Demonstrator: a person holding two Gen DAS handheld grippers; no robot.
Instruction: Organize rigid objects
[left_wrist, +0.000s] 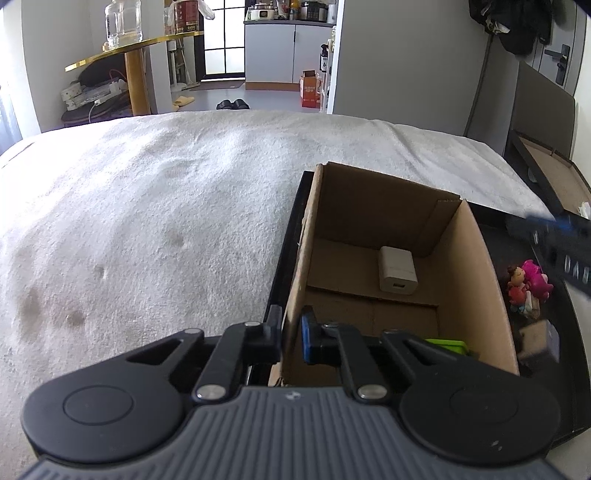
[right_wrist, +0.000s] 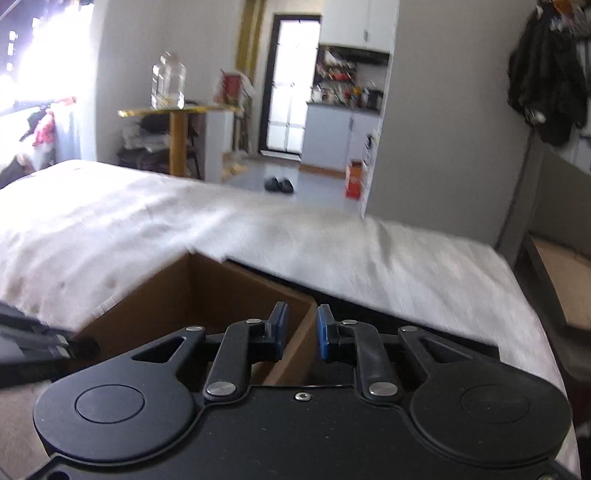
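An open cardboard box (left_wrist: 472, 266) stands in a black tray (left_wrist: 286, 251) on the white bed. Inside it lie a white charger block (left_wrist: 397, 275) and a green item (left_wrist: 447, 345), partly hidden. My left gripper (left_wrist: 290, 325) is shut on the box's left wall. A pink and red doll figure (left_wrist: 528, 286) and a small dark cube (left_wrist: 537, 341) lie in the tray right of the box. My right gripper (right_wrist: 300, 328) is slightly open and empty above the box's right wall (right_wrist: 295, 350); it also shows blurred in the left wrist view (left_wrist: 546, 236).
The white bedcover (left_wrist: 147, 221) spreads left and behind the box. A gold-edged side table (left_wrist: 136, 48) with a clear jug stands beyond the bed. A dark headboard and wooden frame (left_wrist: 546, 155) lie at the right.
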